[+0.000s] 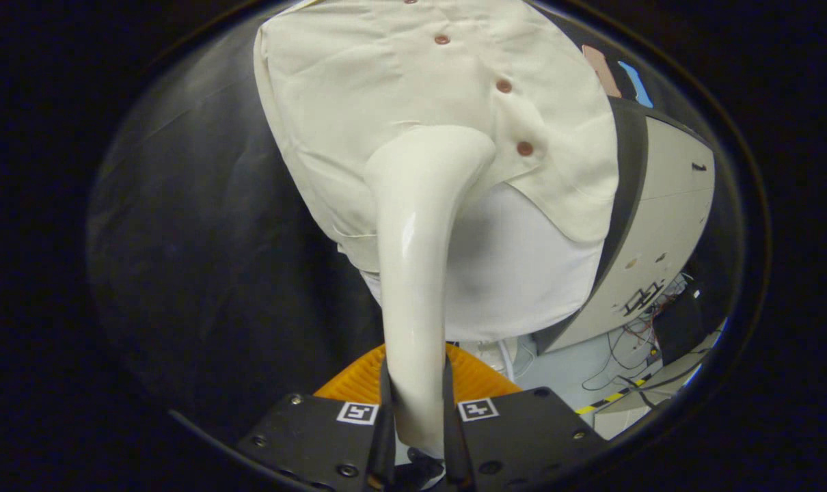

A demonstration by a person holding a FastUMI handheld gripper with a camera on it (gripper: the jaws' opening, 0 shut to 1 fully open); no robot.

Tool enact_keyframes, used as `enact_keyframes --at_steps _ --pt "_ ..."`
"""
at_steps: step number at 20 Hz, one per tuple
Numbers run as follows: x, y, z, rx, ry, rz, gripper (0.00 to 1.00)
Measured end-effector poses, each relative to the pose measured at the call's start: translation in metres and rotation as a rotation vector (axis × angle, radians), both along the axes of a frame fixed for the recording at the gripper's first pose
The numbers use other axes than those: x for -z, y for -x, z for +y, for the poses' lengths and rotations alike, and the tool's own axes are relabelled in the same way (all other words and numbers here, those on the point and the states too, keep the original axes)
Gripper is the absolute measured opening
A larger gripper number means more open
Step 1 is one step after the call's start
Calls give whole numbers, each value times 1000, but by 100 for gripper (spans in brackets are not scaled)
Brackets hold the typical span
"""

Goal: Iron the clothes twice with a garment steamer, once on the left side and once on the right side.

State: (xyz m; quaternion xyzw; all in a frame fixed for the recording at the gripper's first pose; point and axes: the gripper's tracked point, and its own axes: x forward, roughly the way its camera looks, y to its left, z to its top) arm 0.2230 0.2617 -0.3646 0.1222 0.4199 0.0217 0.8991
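1. Gripper [417,417] — both fingers are clamped on the lower handle of the garment steamer [413,273], one finger on each side of it, with no gap visible at either contact.
2. Steamer — its long axis runs straight ahead from between the fingers toward the garment, then bends at the far end, so the head [437,154] turns toward the row of buttons [503,86].
3. Shirt [359,89] — it hangs directly beyond the fingers, in line with the handle. The steamer head lies against the lower front panel, on the side of the button row away from the pale equipment cabinet [666,225].
4. Governing relation — the head sits low on the panel, near the hem, with the white underlayer [523,273] showing just below it. By my judgement, a stroke along this panel calls for travel lengthwise on the cloth, keeping the head flat.
5. Risk, as judged — the head is near the lowest button [524,148]; drift toward it may snag.
6. An orange ribbed object [485,379] lies just behind the handle.
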Motion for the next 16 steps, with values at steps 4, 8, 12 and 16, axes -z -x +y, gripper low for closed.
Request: enact_keyframes --at_steps 4,8,12,16 --pt "-25 19 -9 18 29 -35 28" --pt "-75 28 -32 73 54 -92 28" --pt "-136 14 -56 104 89 -203 28" --pt "-188 -13 -77 86 98 -306 28"
